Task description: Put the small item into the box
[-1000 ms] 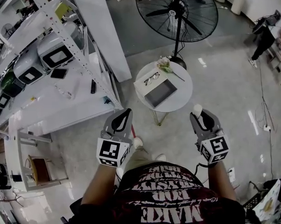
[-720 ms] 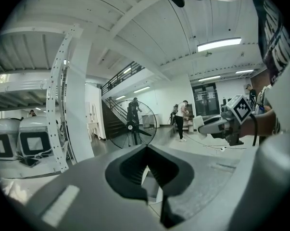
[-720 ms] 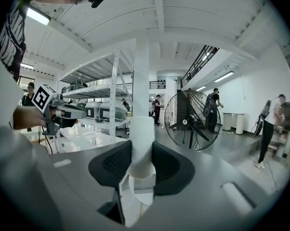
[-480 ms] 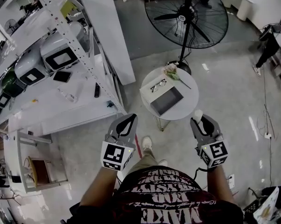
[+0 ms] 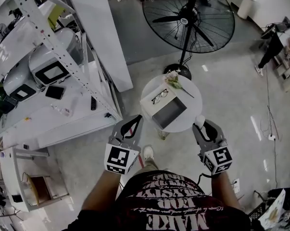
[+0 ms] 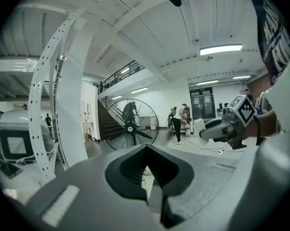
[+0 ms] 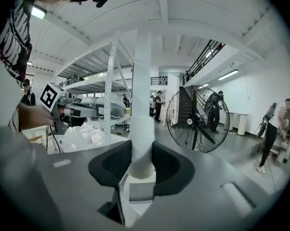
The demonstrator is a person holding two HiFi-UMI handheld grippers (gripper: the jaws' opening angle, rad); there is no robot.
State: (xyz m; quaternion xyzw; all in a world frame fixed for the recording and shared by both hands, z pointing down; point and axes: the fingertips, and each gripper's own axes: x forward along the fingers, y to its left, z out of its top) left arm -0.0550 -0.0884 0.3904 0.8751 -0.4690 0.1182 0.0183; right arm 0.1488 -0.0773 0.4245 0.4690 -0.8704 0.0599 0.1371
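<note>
An open grey-lined box (image 5: 170,112) sits on a small round white table (image 5: 192,110). Its lid lies beside it with a pair of glasses (image 5: 159,96) on top. My right gripper (image 5: 202,125) is shut on a small white cylindrical item (image 5: 199,121), just at the table's near edge. In the right gripper view the white item (image 7: 142,148) stands upright between the jaws of my right gripper (image 7: 142,166). My left gripper (image 5: 134,119) hovers left of the table, shut and empty, and its closed tips of my left gripper (image 6: 145,150) point toward the fan.
A flower sprig (image 5: 174,80) lies at the table's far side. A large standing fan (image 5: 188,18) is behind the table. A white metal shelf rack (image 5: 63,71) with appliances fills the left. A white pillar (image 5: 99,32) stands between rack and table. People stand far off.
The table and box have drawn slightly closer to the grippers as the person steps forward. The right gripper's tip now reaches the table's near edge. Both grippers keep their state.
</note>
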